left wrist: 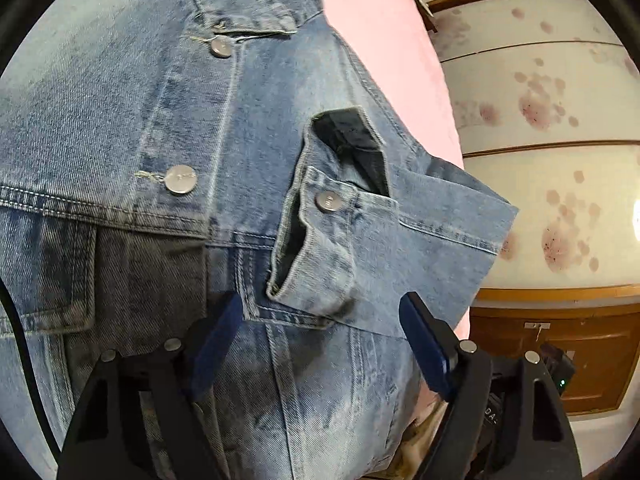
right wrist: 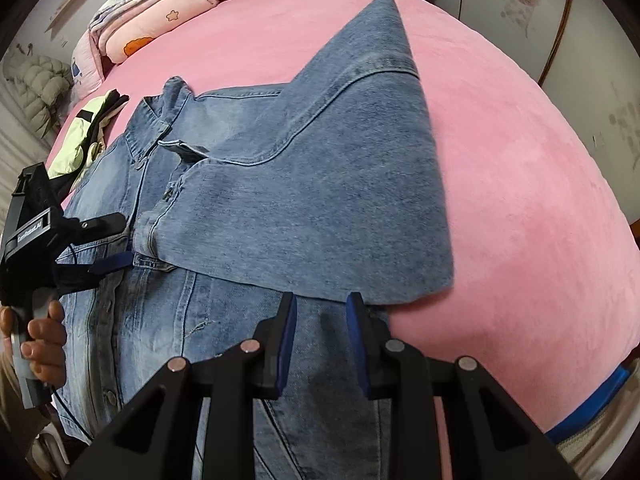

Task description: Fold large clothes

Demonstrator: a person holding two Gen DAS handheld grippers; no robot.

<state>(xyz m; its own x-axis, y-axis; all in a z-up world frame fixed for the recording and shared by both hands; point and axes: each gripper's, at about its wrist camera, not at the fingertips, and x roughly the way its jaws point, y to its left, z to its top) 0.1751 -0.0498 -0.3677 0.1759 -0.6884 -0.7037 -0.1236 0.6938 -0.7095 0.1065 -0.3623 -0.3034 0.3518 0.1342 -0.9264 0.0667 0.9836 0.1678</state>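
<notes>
Right wrist view shows the denim jacket (right wrist: 248, 184) spread across the pink bed (right wrist: 520, 200), filling the centre and lower left of the frame, with one sleeve (right wrist: 320, 208) folded over its front and reaching toward the right. At the bottom centre the right claw (right wrist: 322, 312) hovers just above the sleeve's lower edge, its blue pads parted and gripping nothing. At the left edge the left claw (right wrist: 116, 240) reaches in over the button placket (a hand (right wrist: 44, 344) holds its handle below). Folded bedding (right wrist: 152, 16) sits in the upper left. From the left wrist view, the left claw (left wrist: 320, 320) is spread wide over the sleeve cuff (left wrist: 320, 240), also released
</notes>
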